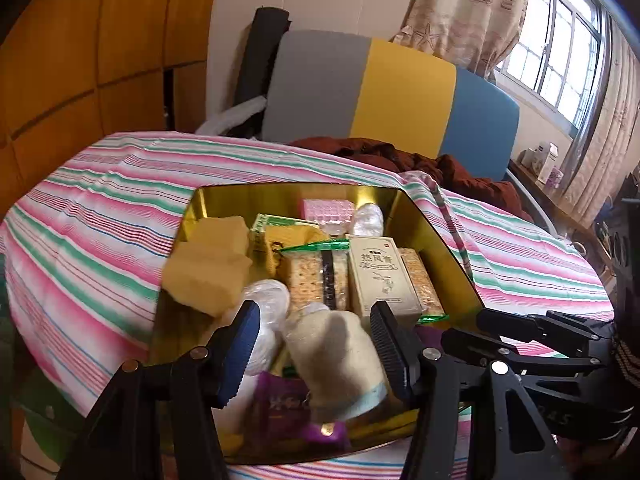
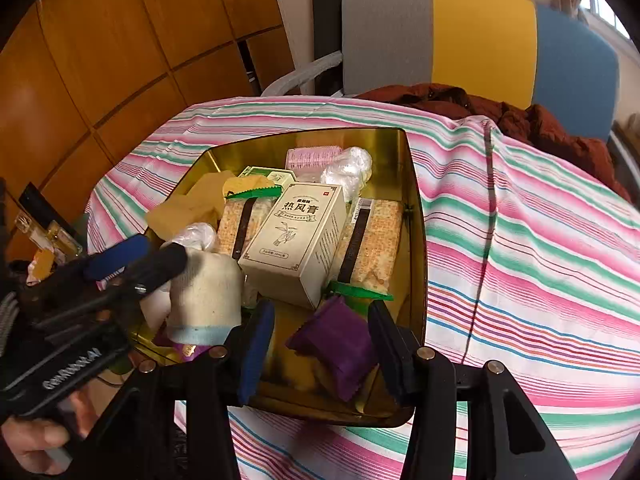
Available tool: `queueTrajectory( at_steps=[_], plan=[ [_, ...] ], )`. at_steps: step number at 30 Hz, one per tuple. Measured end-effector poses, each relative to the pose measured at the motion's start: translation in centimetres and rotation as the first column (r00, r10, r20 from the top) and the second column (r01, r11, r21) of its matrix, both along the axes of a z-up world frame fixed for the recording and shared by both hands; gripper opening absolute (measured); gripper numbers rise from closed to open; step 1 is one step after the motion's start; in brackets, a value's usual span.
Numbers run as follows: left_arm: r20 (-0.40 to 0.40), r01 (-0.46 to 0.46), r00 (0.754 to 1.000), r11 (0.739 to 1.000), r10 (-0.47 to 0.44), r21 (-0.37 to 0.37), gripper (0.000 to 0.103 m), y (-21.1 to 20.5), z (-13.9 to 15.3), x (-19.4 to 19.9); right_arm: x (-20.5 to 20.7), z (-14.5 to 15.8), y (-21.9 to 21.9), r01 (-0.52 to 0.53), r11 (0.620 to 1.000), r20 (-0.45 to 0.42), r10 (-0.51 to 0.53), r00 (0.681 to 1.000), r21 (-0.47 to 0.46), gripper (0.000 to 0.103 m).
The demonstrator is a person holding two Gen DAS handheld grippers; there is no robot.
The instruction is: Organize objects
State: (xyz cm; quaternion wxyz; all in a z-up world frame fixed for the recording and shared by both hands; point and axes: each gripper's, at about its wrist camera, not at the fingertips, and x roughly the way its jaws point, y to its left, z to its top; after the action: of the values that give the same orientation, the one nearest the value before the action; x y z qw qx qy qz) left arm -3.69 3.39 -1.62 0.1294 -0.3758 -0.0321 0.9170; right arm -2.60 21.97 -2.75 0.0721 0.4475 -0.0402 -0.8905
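Cream sock (image 1: 340, 360) between open left tool (image 1: 316, 354) fingers, inside gold tin (image 1: 436, 240)

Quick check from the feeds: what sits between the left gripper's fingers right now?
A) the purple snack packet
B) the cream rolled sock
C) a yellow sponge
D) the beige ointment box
B: the left gripper straddles the cream rolled sock in the gold tin, jaws apart on either side.
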Motion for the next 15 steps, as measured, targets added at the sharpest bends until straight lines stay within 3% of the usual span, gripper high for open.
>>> queueTrajectory(
  at_steps=[5,11,13,15],
  plan=[
    [-0.012,-0.036,0.999,0.999,0.036,-0.009,0.062,-0.9,0.6,0.7,0.9,0.5,-0.8,0.018,0.998,-0.052,-0.015,0.999,0.064,0.053],
    [-0.032,-0.077,0.997,0.997,0.076,-0.026,0.067,-1.3,1.3,1.6,2.3,1.3,-0.8,0.096,0.989,-0.133,-0.081,0.988,0.11,0.076],
    [-0.035,-0.083,0.996,0.996,0.082,-0.029,0.067,-1.3,1.4,2.0,2.8,1.6,-0.4,0.128,0.987,-0.153,-0.112,0.982,0.1,0.092],
    [-0.04,-0.089,0.995,0.995,0.087,-0.048,0.067,-1.1,1.5,2.4,3.1,1.8,0.1,0.155,0.985,-0.164,-0.14,0.976,0.081,0.098]
  ],
)
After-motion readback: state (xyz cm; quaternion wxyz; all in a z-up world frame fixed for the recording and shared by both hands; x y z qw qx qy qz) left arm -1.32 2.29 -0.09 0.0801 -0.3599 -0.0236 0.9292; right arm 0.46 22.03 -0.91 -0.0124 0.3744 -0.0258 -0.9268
